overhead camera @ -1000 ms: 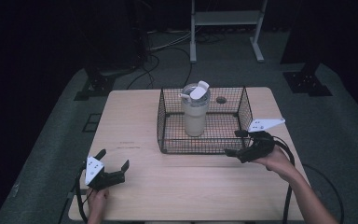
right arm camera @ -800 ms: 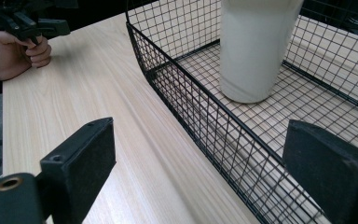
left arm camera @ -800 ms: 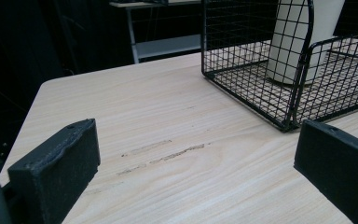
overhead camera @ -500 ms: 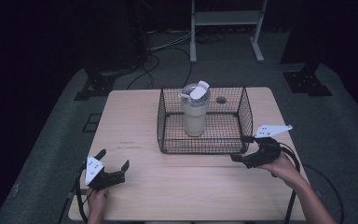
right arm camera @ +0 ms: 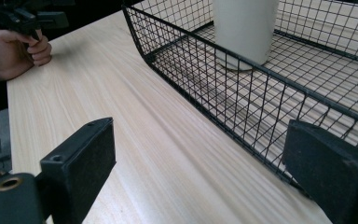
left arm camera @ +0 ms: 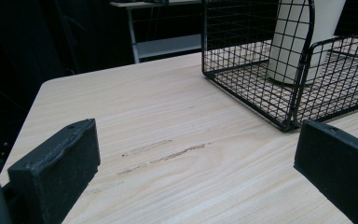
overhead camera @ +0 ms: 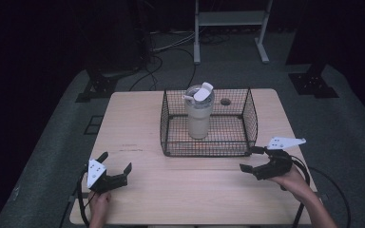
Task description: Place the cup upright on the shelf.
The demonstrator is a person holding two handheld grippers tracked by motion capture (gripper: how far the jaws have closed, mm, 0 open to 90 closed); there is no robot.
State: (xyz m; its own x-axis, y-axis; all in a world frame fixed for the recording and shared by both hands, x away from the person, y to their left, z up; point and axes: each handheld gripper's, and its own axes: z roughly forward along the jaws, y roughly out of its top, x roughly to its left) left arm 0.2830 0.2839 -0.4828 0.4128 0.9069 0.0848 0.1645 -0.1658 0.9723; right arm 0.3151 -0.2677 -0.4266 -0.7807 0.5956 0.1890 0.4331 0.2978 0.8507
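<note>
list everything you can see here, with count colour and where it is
table: 1, light wood, centre of the high view
wire basket: 1, black, on the far half of the table, right of its middle
tumbler: 1, cream with a white flip lid, upright inside the basket
hole: 1, dark, in the tabletop behind the tumbler
scuff marks: a few, dark, on the table's left part
shelf stand: 1, white, on the floor beyond the table
cables: several, pale, on the floor beyond the table
left gripper: 1, black with a grey plate, near left corner, open, empty
right gripper: 1, black with a grey plate, near the basket's right front corner, open, empty
hands: 2, one on each gripper
</note>
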